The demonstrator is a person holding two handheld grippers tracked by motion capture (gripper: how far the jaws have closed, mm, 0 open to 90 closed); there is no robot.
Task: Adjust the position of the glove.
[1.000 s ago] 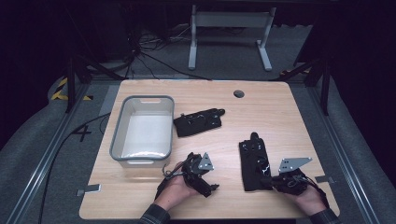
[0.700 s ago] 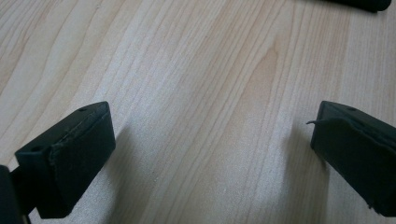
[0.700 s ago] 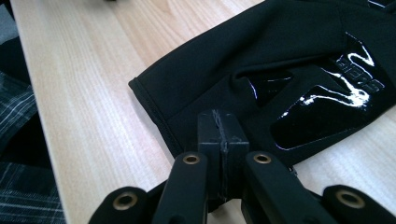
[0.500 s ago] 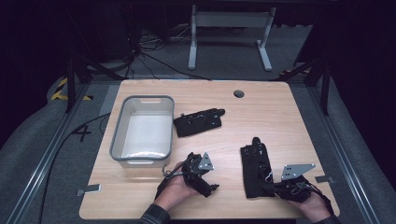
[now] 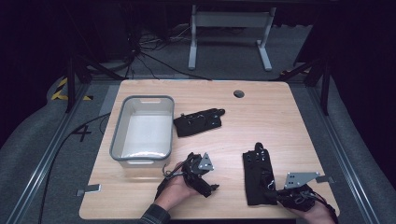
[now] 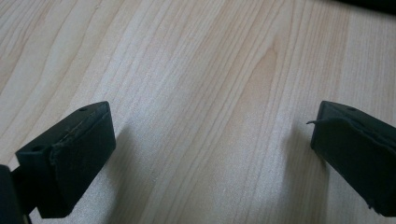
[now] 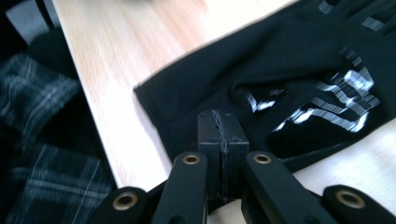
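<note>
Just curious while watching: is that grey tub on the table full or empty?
Empty. In the high view the grey tub shows a bare pale floor; both black gloves lie outside it on the table.

Floor left of the table point(image 5: 289, 126): a dark hand-drawn mark point(image 5: 82, 134) on the grey carpet reads like the figure "4" (could also pass for a plain cross), and farther back a patch of yellow-and-black hazard striping point(image 5: 62, 88) lies beside a frame leg. The near black glove point(image 7: 299, 79) carries glossy printed bars and shapes across its back in the right gripper view, but no letters or brand can be made out there. Nothing legible on the far glove point(image 5: 198, 122) or the grey tub point(image 5: 142, 132).
</note>
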